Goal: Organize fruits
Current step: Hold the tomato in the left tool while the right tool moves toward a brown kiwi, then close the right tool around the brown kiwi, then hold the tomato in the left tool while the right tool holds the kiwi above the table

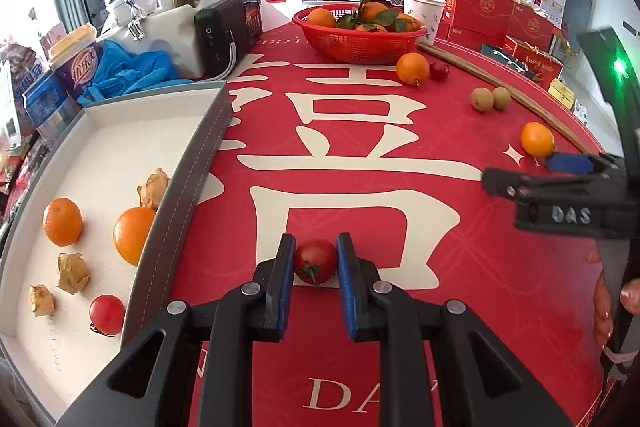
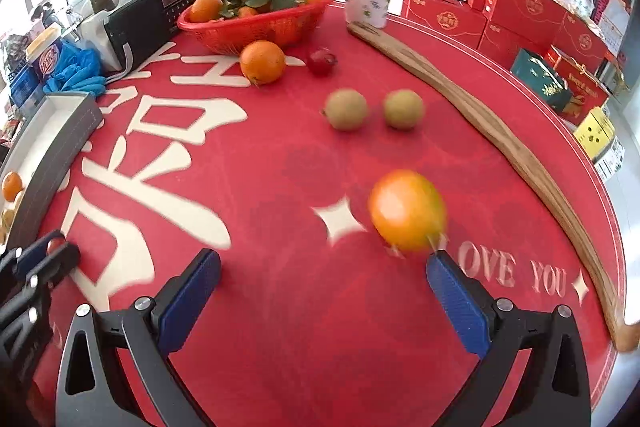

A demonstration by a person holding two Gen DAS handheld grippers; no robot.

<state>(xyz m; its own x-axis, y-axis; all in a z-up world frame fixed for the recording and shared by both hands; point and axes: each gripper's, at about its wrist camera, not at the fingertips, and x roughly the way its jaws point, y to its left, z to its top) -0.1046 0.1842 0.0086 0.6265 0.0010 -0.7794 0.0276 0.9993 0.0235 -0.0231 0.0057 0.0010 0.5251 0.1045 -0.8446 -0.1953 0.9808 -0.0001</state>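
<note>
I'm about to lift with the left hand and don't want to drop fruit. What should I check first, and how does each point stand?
1. Tomato sits between the left gripper jaws: ok.
2. Jaws firmly closed on it: cannot tell; small gaps seem to remain at both sides.
3. Tray has free space for it: ok.
4. Tray wall lies between tomato and tray, so lift above it: not ok yet, tomato is on the table.
5. Right gripper out of the path: ok, open near the orange.
</note>
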